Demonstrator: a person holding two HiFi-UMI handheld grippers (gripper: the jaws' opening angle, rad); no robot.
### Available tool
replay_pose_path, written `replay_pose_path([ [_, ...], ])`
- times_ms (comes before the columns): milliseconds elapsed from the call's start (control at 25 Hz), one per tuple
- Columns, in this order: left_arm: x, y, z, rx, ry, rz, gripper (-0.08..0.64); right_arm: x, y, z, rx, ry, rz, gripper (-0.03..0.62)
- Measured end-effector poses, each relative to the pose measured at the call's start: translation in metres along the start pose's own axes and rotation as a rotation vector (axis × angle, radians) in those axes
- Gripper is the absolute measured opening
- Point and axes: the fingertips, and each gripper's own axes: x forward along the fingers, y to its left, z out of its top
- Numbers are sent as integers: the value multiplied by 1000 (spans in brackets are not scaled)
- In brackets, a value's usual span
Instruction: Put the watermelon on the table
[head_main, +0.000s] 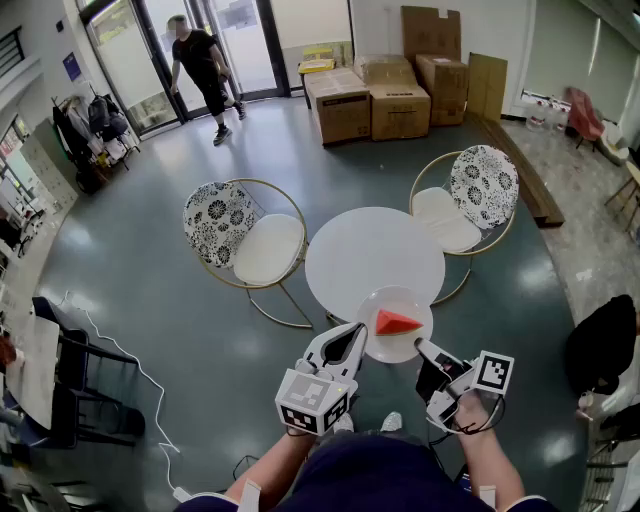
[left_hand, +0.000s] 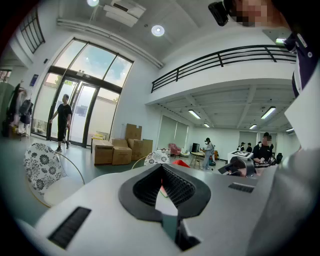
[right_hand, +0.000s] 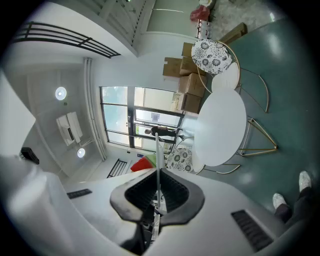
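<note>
Right gripper (head_main: 421, 347) pinches the thin white plate's (head_main: 398, 349) rim over the round table's (head_main: 370, 250) near edge. Triangular red watermelon (head_main: 396, 322) lies on the plate. Left gripper (head_main: 354, 334), also at that edge, has its ribbed jaws spread.

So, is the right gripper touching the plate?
Touching: the right gripper view shows the right gripper clamped on the thin rim of the plate, edge-on between its jaws.

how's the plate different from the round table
The plate is smaller and carries a red watermelon wedge; the table is larger and bare. The right gripper holds the plate's rim in its jaws; the table stands on the floor. Both are round and white.
</note>
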Motion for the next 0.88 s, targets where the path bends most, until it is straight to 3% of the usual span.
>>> replay_pose_path([
  [880,8,-4,-7,-1,18,0,5,-3,-7,7,14,-1,14,18],
])
